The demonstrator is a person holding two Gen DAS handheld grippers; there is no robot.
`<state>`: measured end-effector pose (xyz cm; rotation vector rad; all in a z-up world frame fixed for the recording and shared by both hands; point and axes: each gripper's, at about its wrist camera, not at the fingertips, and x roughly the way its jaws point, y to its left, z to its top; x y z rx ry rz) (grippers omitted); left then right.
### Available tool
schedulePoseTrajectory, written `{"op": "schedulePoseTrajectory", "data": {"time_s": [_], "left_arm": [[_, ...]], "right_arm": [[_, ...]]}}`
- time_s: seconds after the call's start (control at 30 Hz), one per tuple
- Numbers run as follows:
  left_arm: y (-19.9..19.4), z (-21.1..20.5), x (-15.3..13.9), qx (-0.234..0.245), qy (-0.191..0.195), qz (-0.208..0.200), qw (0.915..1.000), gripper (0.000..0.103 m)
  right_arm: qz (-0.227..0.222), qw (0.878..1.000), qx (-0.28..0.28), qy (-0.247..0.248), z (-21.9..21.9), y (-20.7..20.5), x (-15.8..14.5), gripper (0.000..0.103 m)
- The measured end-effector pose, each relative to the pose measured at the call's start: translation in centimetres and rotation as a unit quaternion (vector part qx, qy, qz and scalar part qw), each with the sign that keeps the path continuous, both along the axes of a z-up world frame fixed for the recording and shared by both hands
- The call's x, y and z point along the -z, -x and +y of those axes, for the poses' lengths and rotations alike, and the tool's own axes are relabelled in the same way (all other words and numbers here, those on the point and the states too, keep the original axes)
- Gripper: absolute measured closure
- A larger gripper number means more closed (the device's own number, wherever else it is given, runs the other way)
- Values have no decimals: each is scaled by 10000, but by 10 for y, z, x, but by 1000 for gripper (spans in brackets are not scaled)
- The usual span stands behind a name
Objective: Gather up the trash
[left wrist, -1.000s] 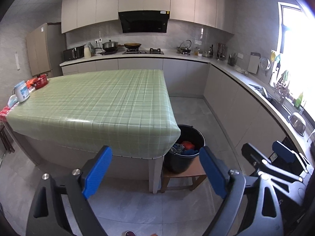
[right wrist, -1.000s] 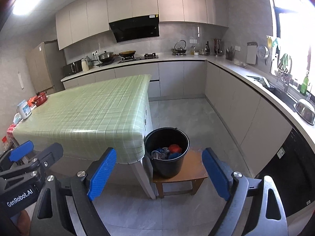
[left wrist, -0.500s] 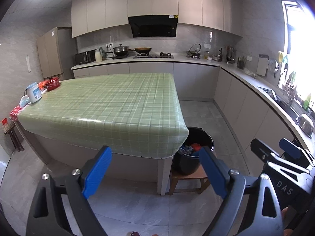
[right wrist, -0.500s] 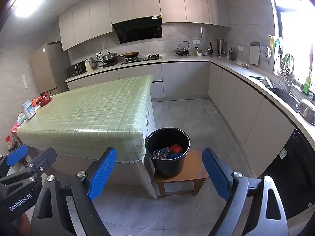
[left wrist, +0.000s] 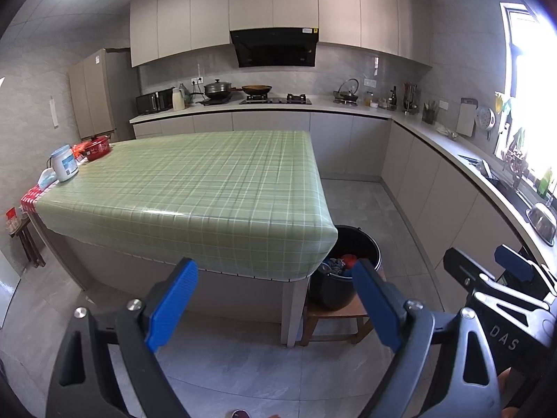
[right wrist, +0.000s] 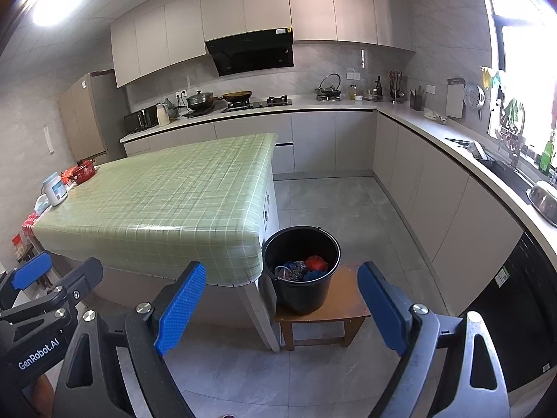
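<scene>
A black bucket (right wrist: pixel 302 285) stands on a low wooden stool (right wrist: pixel 339 308) beside the near right corner of the table. It holds red, blue and grey trash (right wrist: pixel 302 268). In the left wrist view the bucket (left wrist: pixel 348 271) is partly hidden by the table corner. My left gripper (left wrist: pixel 275 299) is open and empty, held in the air well short of the table. My right gripper (right wrist: pixel 282 303) is open and empty, facing the bucket from a distance. Each gripper shows at the edge of the other's view.
A large table with a green checked cloth (left wrist: pixel 195 188) fills the middle. A white jar (left wrist: pixel 64 169) and a red pot (left wrist: pixel 97 148) sit at its far left end. Grey counters (right wrist: pixel 452 146) run along the back and right walls. Grey tiled floor (right wrist: pixel 341 209) lies between.
Both grippers have drawn back and risen a little; the table and bucket look smaller and farther. Both stay open and empty.
</scene>
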<state>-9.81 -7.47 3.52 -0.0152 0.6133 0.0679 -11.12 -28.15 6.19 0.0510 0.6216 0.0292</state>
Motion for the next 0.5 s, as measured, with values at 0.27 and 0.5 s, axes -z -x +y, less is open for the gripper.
{"op": "schedulePoseTrajectory", "data": {"time_s": [0.27, 0.5], "left_arm": [[1, 2, 0, 6, 6, 31, 10000, 11], [2, 3, -1, 13, -1, 34, 10000, 11]], "right_arm": [[3, 10000, 19, 15, -1, 0, 1, 12], [1, 10000, 20, 24, -2, 0, 1, 12]]}}
